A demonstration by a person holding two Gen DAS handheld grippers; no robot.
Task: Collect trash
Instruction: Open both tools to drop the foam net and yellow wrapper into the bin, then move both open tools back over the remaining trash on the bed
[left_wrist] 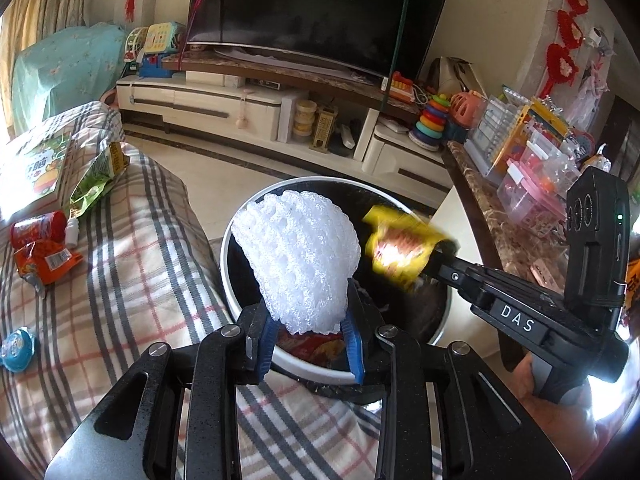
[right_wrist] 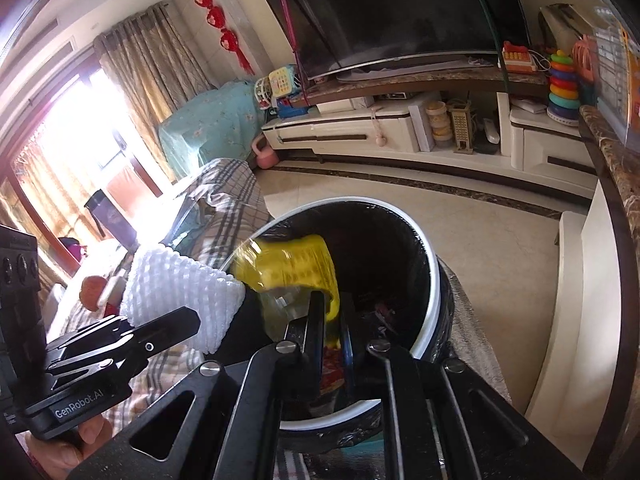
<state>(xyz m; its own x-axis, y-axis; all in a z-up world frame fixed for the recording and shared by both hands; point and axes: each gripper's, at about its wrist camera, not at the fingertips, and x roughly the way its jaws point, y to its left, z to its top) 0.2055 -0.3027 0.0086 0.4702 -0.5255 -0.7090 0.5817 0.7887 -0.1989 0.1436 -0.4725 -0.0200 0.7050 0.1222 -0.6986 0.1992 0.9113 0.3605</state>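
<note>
My left gripper [left_wrist: 312, 320] is shut on a white foam fruit net [left_wrist: 300, 256] and holds it over the near rim of a round trash bin [left_wrist: 228, 248] with a white rim and a black liner. My right gripper [right_wrist: 330, 312] is shut on a yellow snack wrapper [right_wrist: 296, 268], held over the bin's opening [right_wrist: 432, 280]. The right gripper also shows in the left wrist view [left_wrist: 444, 252], with the yellow wrapper [left_wrist: 400, 248] blurred. The foam net also shows in the right wrist view [right_wrist: 176, 292]. Red wrappers lie inside the bin [left_wrist: 316, 346].
On the plaid-covered sofa [left_wrist: 140, 264] to the left lie a green bag [left_wrist: 96, 180], red and orange wrappers [left_wrist: 40, 248], a small white bottle [left_wrist: 72, 232], a blue lid [left_wrist: 18, 348] and a book [left_wrist: 36, 168]. A marble-topped cabinet [left_wrist: 492, 216] with boxes stands right. TV stand [left_wrist: 240, 100] behind.
</note>
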